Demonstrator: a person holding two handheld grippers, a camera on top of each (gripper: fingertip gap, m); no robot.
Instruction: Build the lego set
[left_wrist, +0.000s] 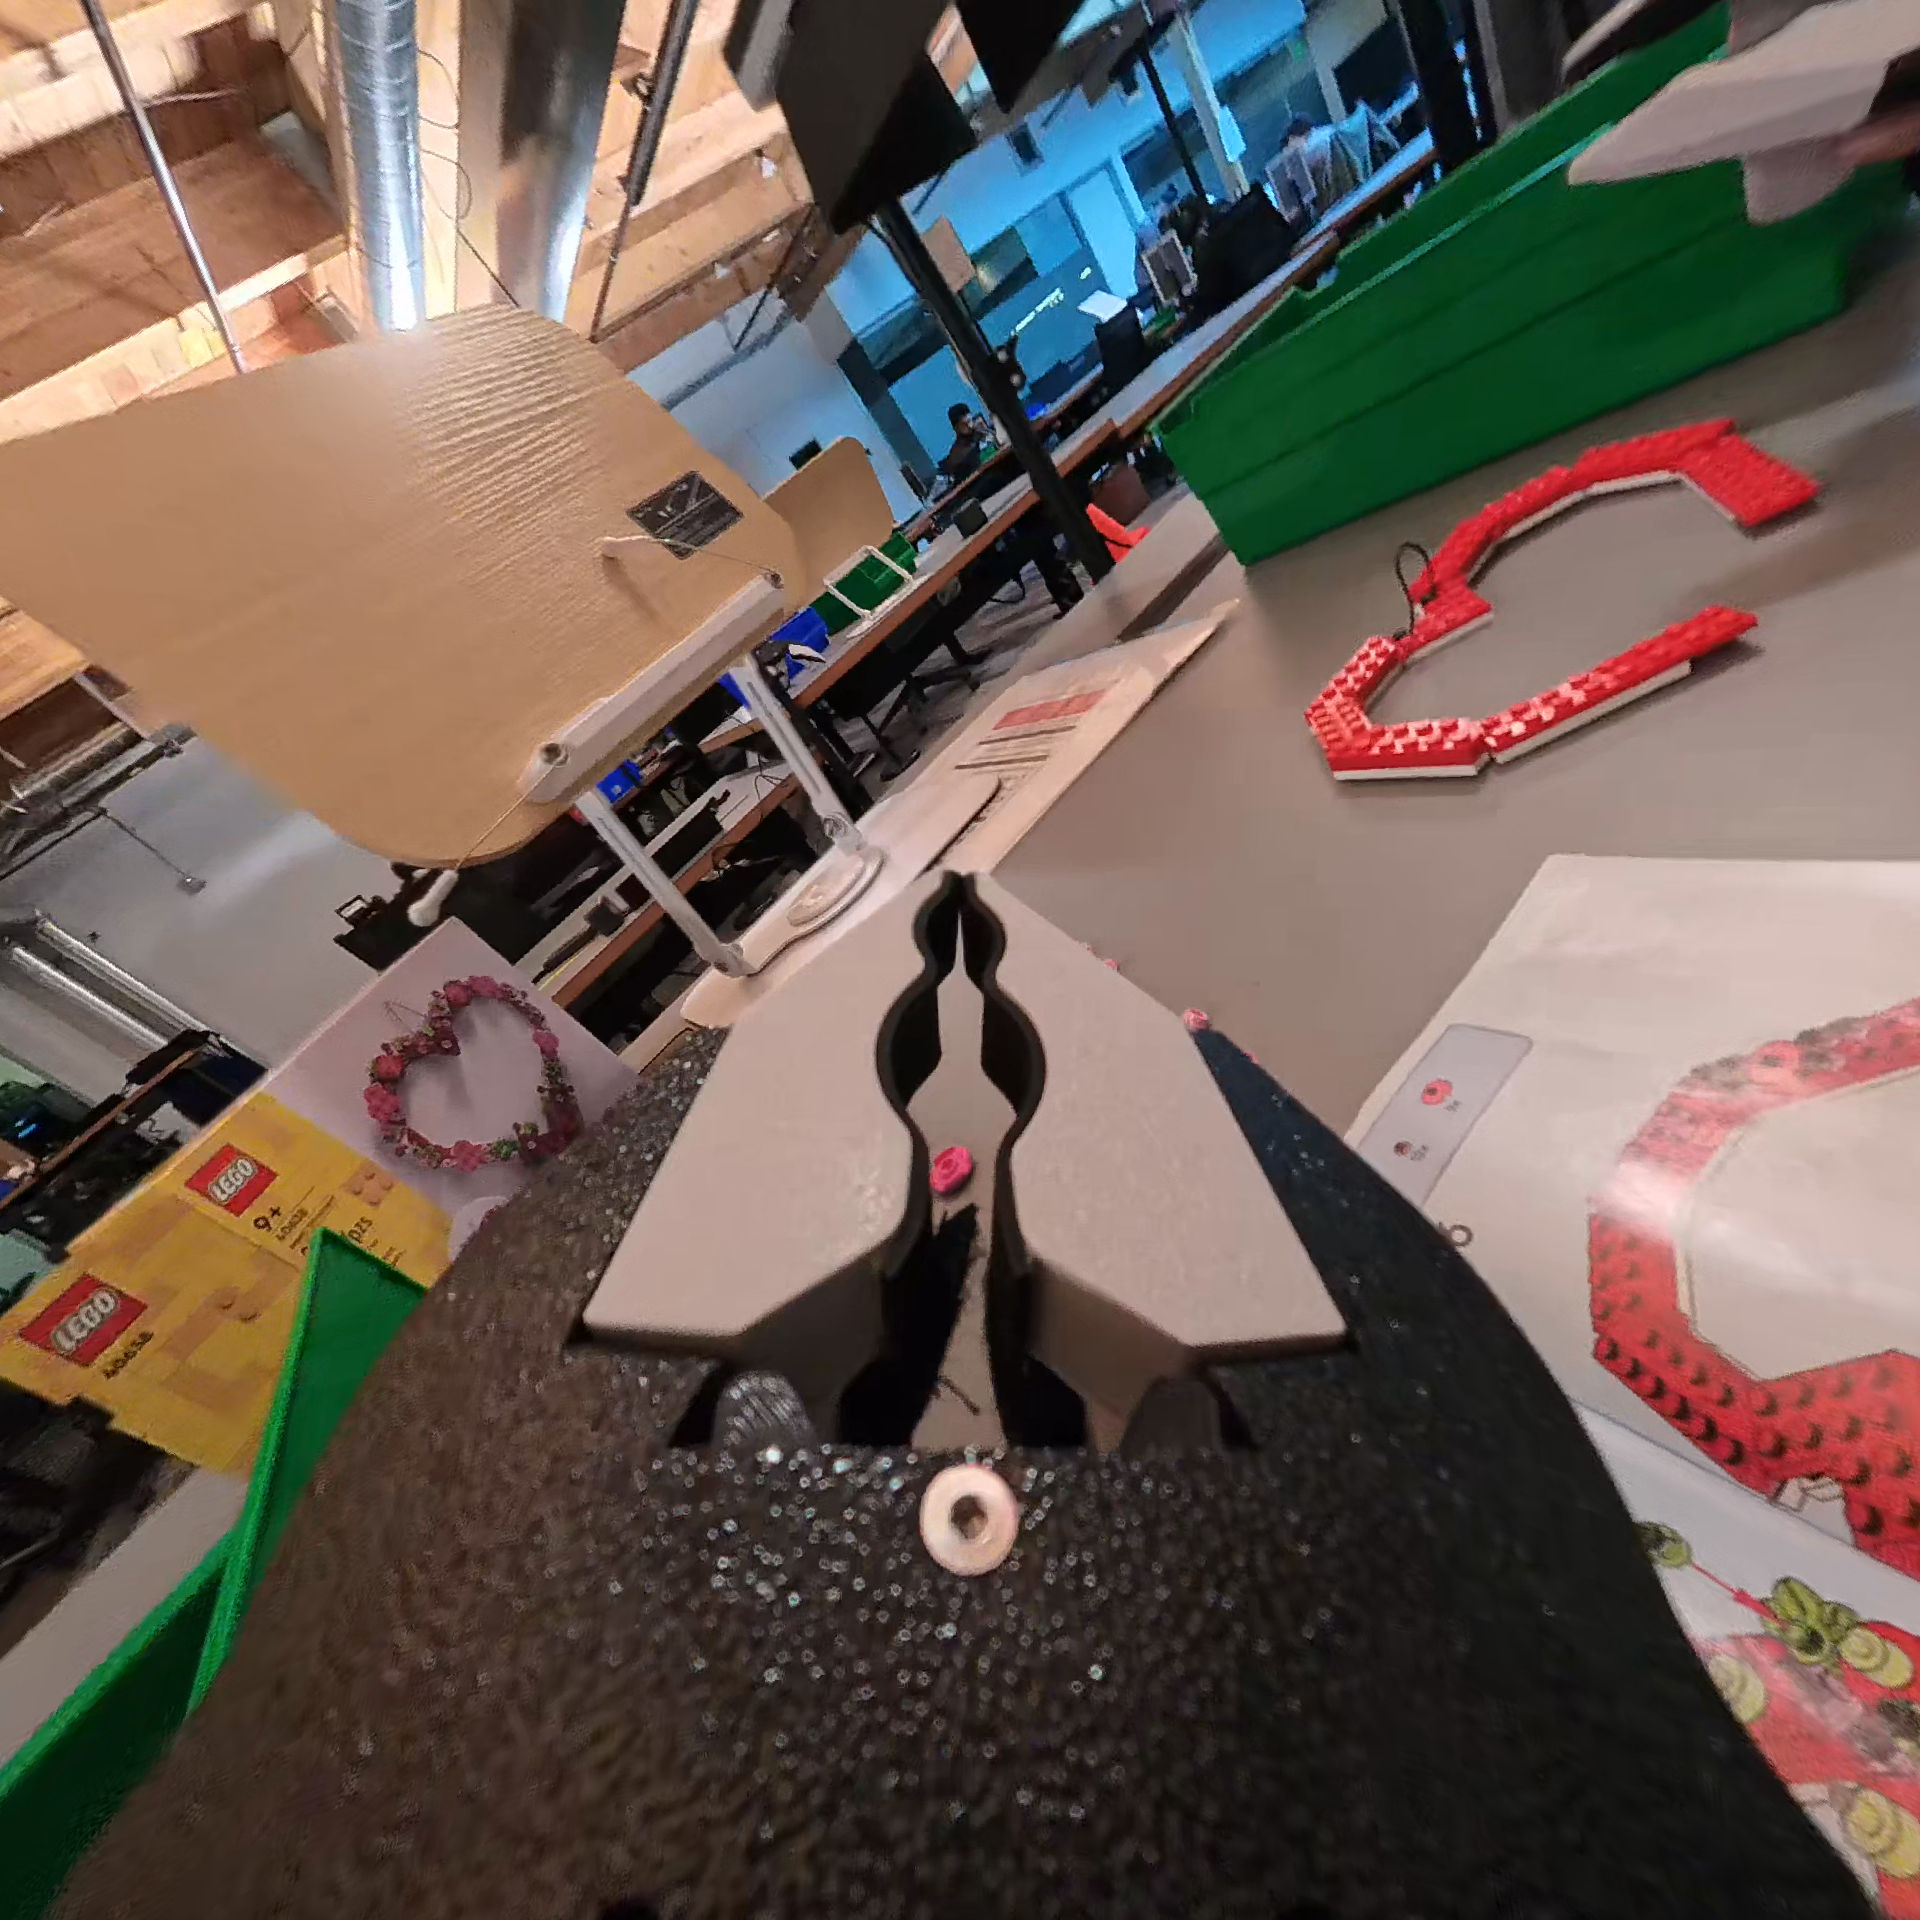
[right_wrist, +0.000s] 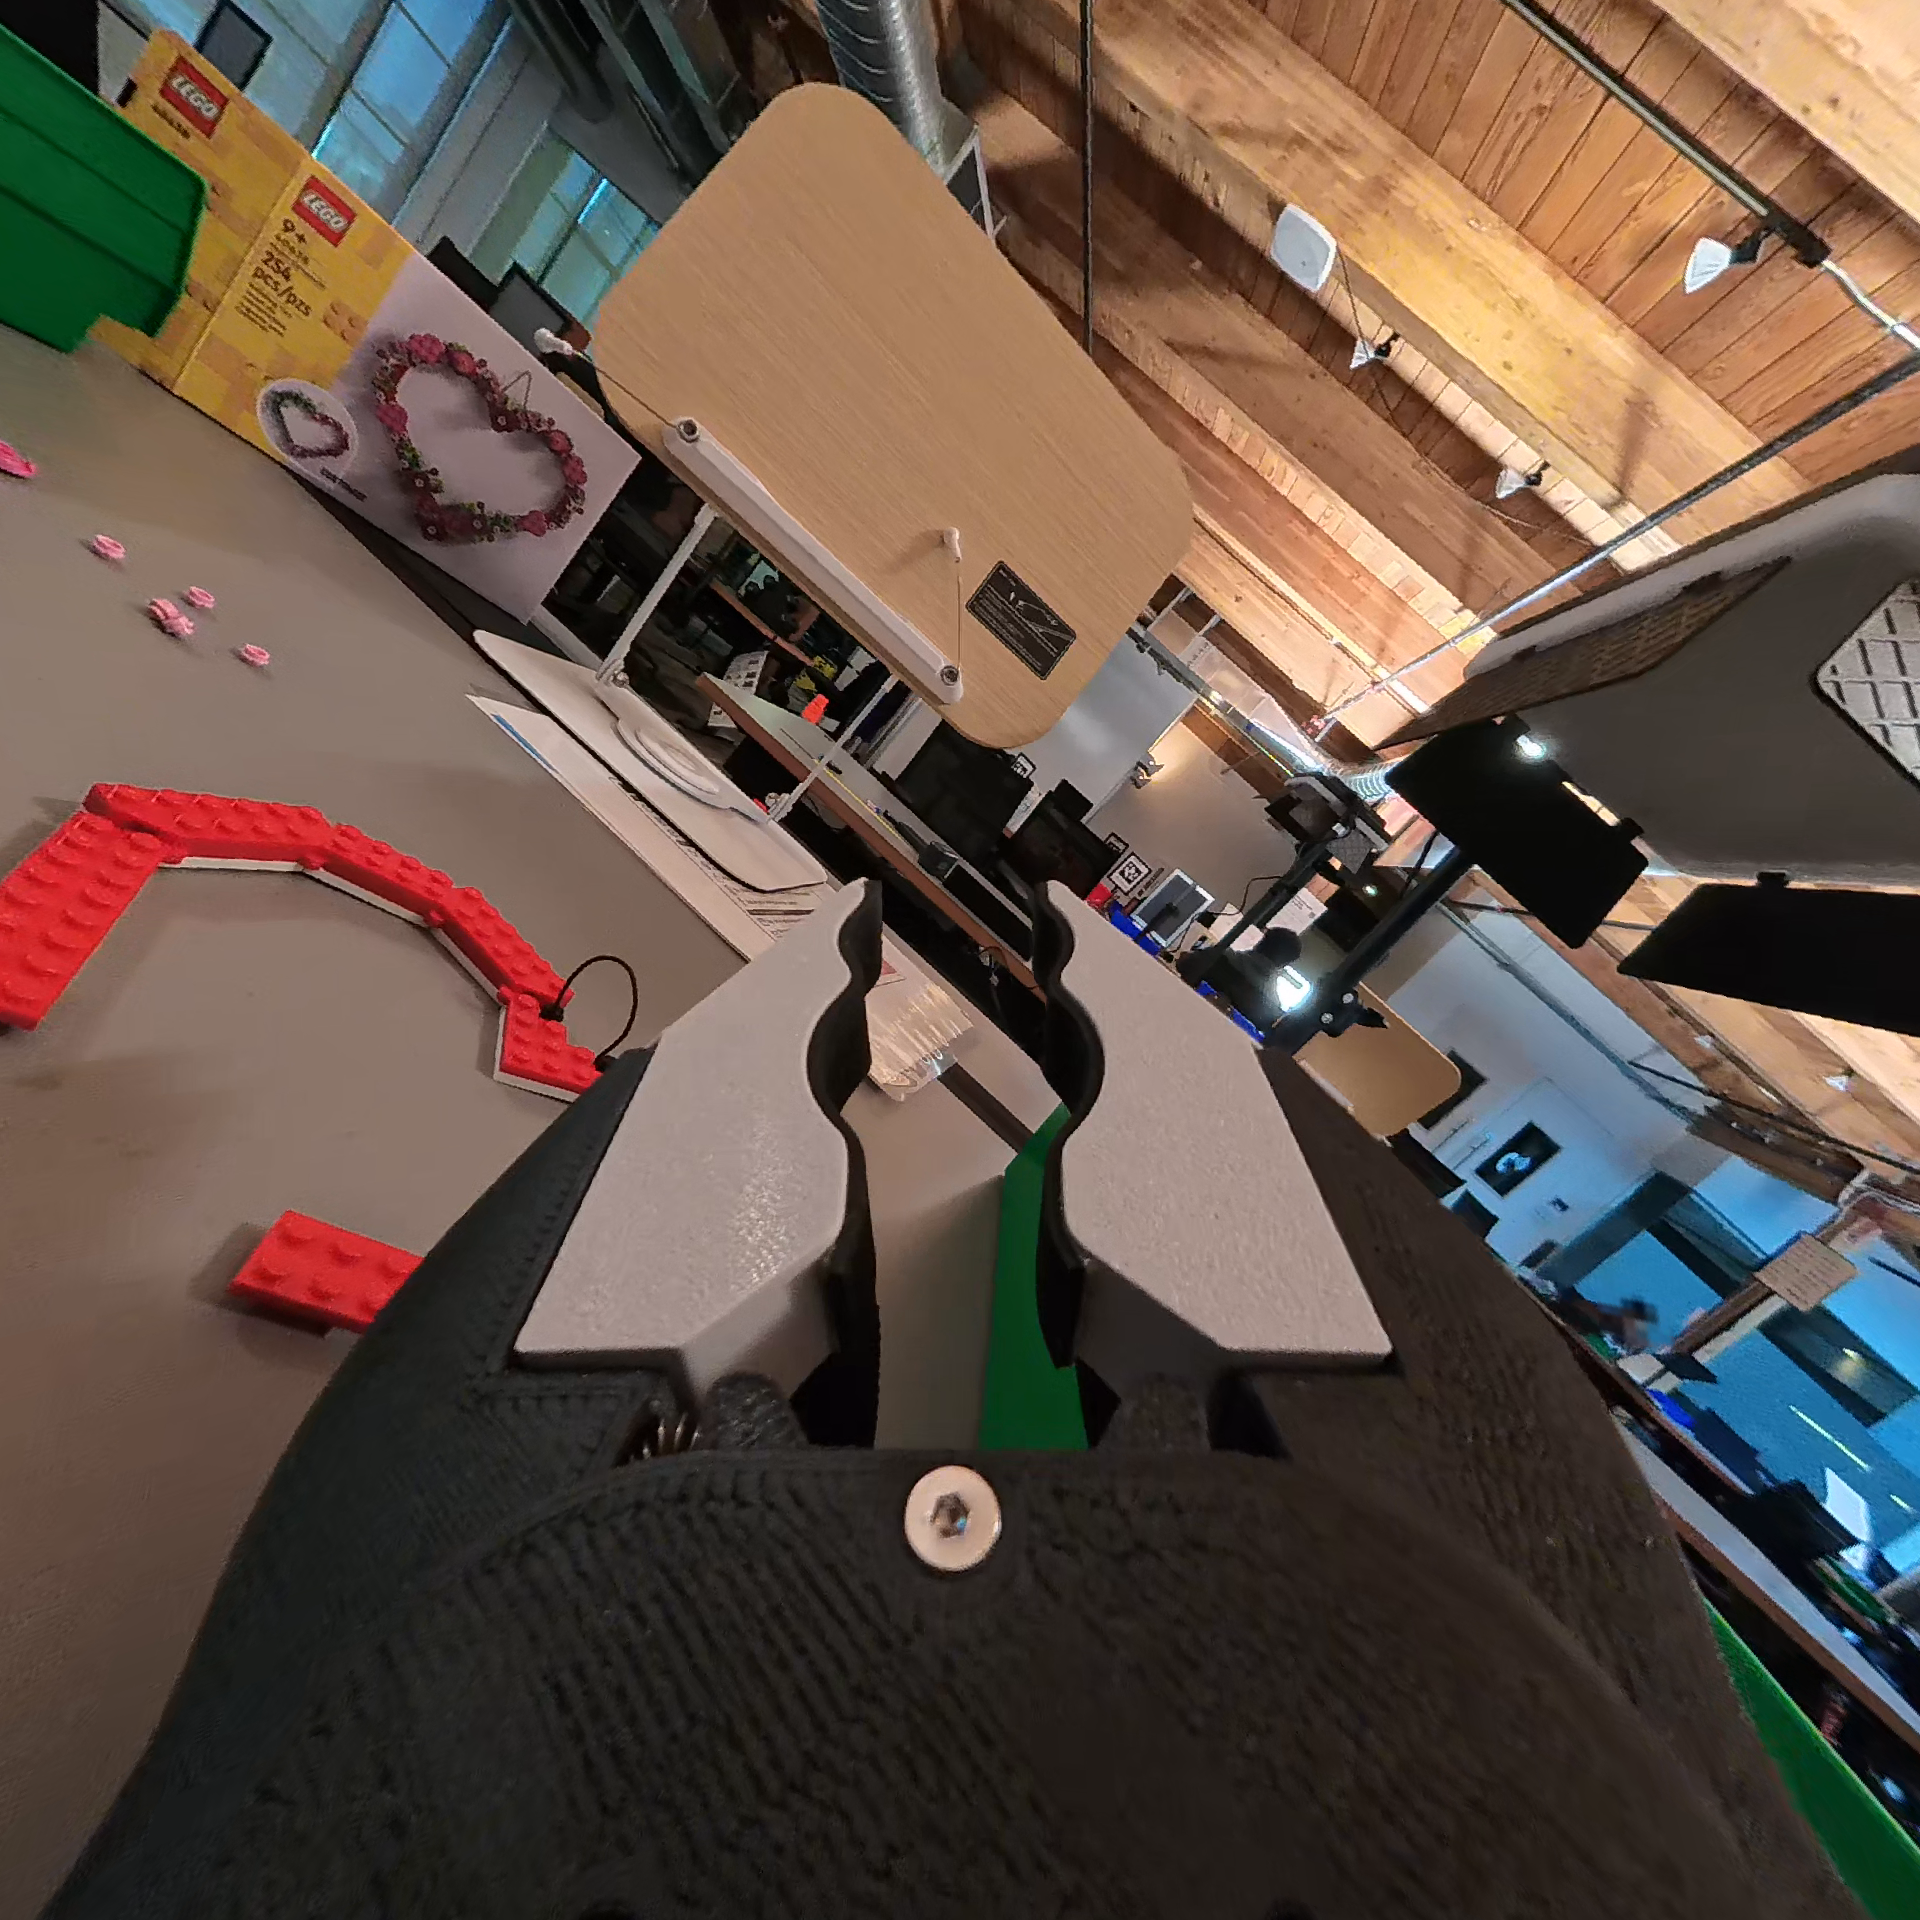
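Observation:
A red heart-shaped lego frame (left_wrist: 1403, 738) with a black string loop lies open-ended on the grey table; it also shows in the right wrist view (right_wrist: 364, 862). A loose red plate (right_wrist: 322, 1268) lies near it. My left gripper (left_wrist: 961, 899) is shut, its tips touching, raised over the table. A small pink flower piece (left_wrist: 951, 1169) shows through the gap behind the tips; I cannot tell whether it is held or lies on the table. My right gripper (right_wrist: 956, 914) is open and empty, beside the frame. Several pink flower pieces (right_wrist: 171, 613) lie farther left.
An open instruction booklet (left_wrist: 1662, 1143) lies at the right. The yellow set box (right_wrist: 312, 312) stands at the table's back edge. Green bins (left_wrist: 1507, 343) (right_wrist: 83, 208) sit at the table's sides. A tilted wooden board on a white stand (right_wrist: 883, 416) hangs over the far edge. My right gripper is the nearer one to the loose red plate (right_wrist: 322, 1268): about 11 cm, against 30 cm. Look for it in the left wrist view (left_wrist: 1768, 492) too.

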